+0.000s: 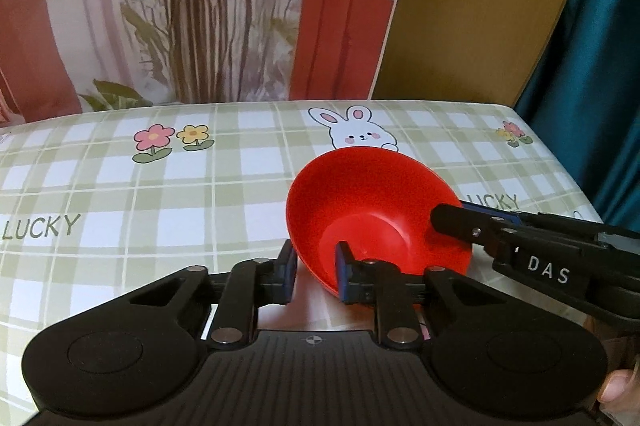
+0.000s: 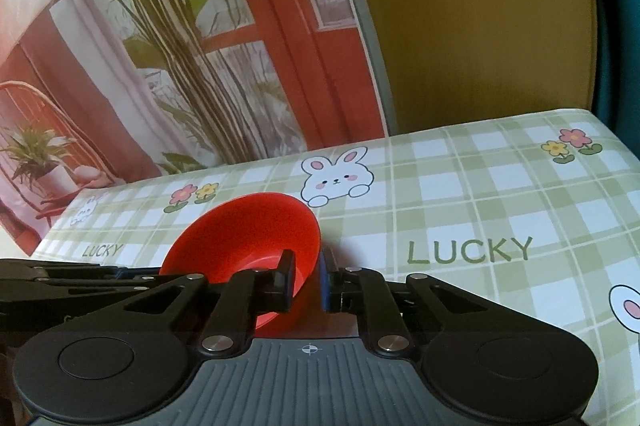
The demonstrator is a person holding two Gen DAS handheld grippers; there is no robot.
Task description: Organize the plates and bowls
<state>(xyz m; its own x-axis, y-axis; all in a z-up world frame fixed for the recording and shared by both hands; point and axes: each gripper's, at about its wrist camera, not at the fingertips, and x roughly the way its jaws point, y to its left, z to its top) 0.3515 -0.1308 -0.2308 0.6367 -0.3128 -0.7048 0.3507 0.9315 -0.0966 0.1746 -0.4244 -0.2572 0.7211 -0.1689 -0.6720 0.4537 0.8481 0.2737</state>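
On the checked tablecloth [image 1: 120,194], both tongs [image 1: 316,266] [image 2: 306,282] pinch the red bowl's [image 1: 360,202] rim.

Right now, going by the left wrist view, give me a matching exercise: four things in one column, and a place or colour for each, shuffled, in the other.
Things:
1. bowl
2. left gripper
3. right gripper
4. rabbit print

Descriptions:
A. clamped on the bowl's right-hand rim
B. red
C. on the tablecloth, beyond the bowl
D. on the bowl's near rim

Pairs: 1-B, 2-D, 3-A, 4-C
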